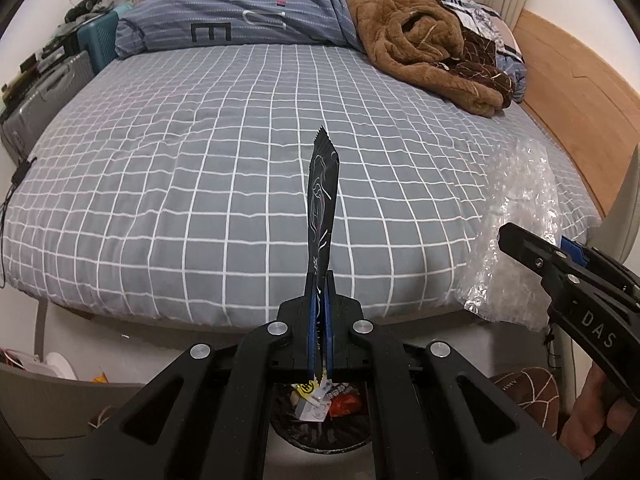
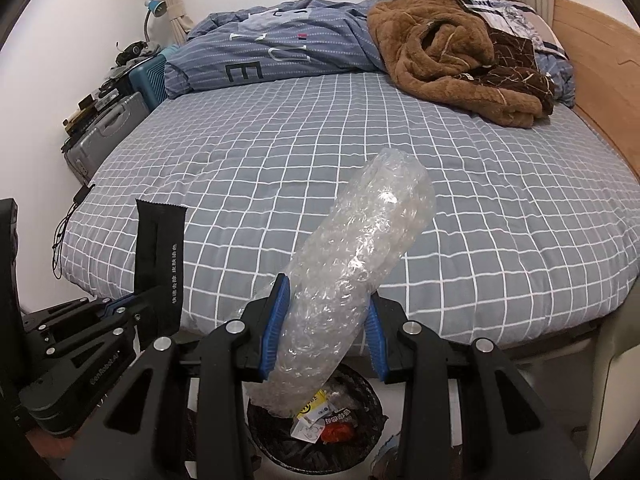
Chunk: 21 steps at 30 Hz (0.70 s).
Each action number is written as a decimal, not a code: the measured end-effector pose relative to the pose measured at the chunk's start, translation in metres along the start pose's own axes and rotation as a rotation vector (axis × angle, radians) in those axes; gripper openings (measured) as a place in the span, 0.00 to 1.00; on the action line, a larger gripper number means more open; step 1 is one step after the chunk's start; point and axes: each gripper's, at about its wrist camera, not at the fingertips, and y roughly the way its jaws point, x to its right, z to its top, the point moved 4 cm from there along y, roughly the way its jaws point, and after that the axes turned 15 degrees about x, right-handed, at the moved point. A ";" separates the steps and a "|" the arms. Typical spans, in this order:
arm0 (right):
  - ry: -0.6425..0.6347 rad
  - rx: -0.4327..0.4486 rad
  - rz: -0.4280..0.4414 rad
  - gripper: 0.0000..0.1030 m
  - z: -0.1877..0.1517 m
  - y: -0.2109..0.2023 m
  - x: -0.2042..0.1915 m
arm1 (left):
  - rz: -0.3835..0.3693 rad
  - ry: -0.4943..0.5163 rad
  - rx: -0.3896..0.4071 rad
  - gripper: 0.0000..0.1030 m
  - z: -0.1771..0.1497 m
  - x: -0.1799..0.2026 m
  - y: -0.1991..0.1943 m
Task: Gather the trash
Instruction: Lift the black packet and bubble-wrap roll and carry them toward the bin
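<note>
From the left wrist camera, my left gripper (image 1: 320, 284) has its jaws closed tight on a black sachet wrapper (image 1: 322, 204), which stands up thin between the blue pads. Under the gripper I see the trash bin (image 1: 320, 438) on the floor, with a dark liner and some yellow, white and red scraps in it. Behind is the bed (image 1: 200, 160), covered by a grey sheet with a white grid; a blue-grey duvet (image 1: 240, 8) and a brown fleece blanket (image 1: 420, 36) lie bunched at the far end. Suitcases (image 1: 52, 88) stand by the white wall on the left, and a wooden headboard (image 1: 572, 88) runs on the right. At the right edge my right gripper (image 1: 532, 256) comes in, with my hand (image 1: 592, 420) below it. From the right wrist camera, my right gripper (image 2: 326, 320) is closed partly, its pads pressing both sides of a crumpled roll of bubble wrap (image 2: 360, 256). The lower end of the roll hangs just above the trash bin (image 2: 316, 444). On the left, the left gripper (image 2: 132, 308) holds the black wrapper (image 2: 160, 256) upright before the bed's edge (image 2: 480, 240).
</note>
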 end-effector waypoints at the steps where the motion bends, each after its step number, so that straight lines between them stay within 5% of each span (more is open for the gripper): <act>1: 0.000 0.001 -0.002 0.34 -0.001 -0.002 0.000 | 0.002 0.003 0.001 0.02 -0.004 0.001 -0.003; 21: -0.001 -0.016 0.002 0.34 -0.060 -0.030 -0.001 | -0.001 -0.015 -0.015 0.02 -0.061 0.005 -0.032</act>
